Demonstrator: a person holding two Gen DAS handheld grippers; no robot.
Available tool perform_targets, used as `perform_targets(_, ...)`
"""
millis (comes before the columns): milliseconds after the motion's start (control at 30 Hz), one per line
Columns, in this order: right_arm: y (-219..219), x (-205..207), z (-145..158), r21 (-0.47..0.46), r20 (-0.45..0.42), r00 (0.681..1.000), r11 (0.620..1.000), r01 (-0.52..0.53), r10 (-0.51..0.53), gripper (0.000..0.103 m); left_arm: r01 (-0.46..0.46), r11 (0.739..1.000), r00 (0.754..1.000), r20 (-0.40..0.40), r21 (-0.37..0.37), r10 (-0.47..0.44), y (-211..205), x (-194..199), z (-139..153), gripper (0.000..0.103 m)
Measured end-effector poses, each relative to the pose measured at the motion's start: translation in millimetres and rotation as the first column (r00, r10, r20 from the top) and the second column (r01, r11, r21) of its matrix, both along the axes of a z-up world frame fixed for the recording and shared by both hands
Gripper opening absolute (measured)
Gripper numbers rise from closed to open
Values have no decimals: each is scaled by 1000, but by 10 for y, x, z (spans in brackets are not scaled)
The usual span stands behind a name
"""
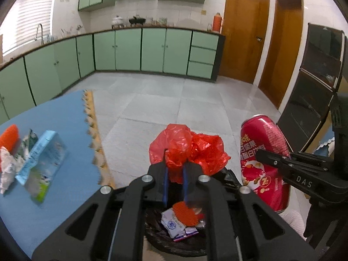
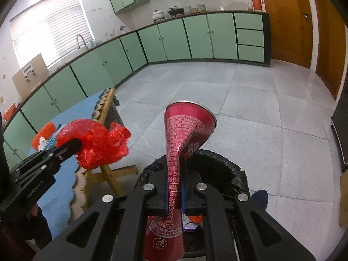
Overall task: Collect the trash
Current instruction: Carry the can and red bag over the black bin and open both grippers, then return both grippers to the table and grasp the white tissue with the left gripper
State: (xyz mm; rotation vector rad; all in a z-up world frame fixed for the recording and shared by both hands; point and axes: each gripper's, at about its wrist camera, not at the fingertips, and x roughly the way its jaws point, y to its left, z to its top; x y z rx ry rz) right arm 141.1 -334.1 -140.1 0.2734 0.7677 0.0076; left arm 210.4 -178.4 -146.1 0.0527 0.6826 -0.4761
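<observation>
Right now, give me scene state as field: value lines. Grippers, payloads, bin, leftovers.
left gripper: shut on red plastic bag, above the bin
right gripper: shut on red can, crushed flat at the grip
bin: black liner, open, below both grippers
bin contents: white wrapper, orange scrap
left on blue table: milk carton, other wrappers

Bin mouth (image 2: pixel 219 158) lies open beneath both loads; red bag (image 1: pixel 187 148) and crushed can (image 2: pixel 184 134) hang over it, apart. Table edge (image 2: pixel 108 106) crowds the left; bare floor (image 2: pixel 271 113) lies beyond.
</observation>
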Motion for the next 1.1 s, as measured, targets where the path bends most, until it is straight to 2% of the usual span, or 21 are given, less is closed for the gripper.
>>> perform_targets(33,-37,8,-22,2,-6,1000,1000,13,-13,18,5,1000,1000,-14,2,-5,-30,25,-29,27)
perform_targets(100,-110,6,-42,7,-6,999,999,34,-34,27,10,1000,1000,-25,1,-10,-55,62,-68,37)
perform_targets(167,-161,-23,-41,5,-4,999,999,50,-50,30,19,1000,999,-27,-3,-19,-64,57,-74,38)
perform_targets(333,-149,-101,50,-8,23,997,998,68,-68,45,-1,1000,1000,2,-13,1,8,5,0,45)
perform_targets(400,-71,-140,140,-29,53,996,996,79,-77,64,-25,999,999,25,-20,25,108,-25,62,51)
perform_targets(567,121,-157,336,-48,124,990,996,71,-65,95,-84,996,993,86,-12,85,408,-136,245,64)
perform_targets(633,274,-144,412,-41,148,988,998,53,-46,97,-124,992,985,119,0,123,599,-186,305,68)
perform_targets(800,719,-41,498,-49,181,983,999,-12,21,97,-237,971,962,149,25,230,1154,-241,362,69)
perform_targets(933,1208,68,482,-78,202,977,995,-56,71,97,-356,932,923,178,60,341,1652,-250,360,69)
perform_targets(1100,1824,271,410,-84,217,966,989,-122,138,97,-484,871,869,161,82,468,2246,-181,289,69)
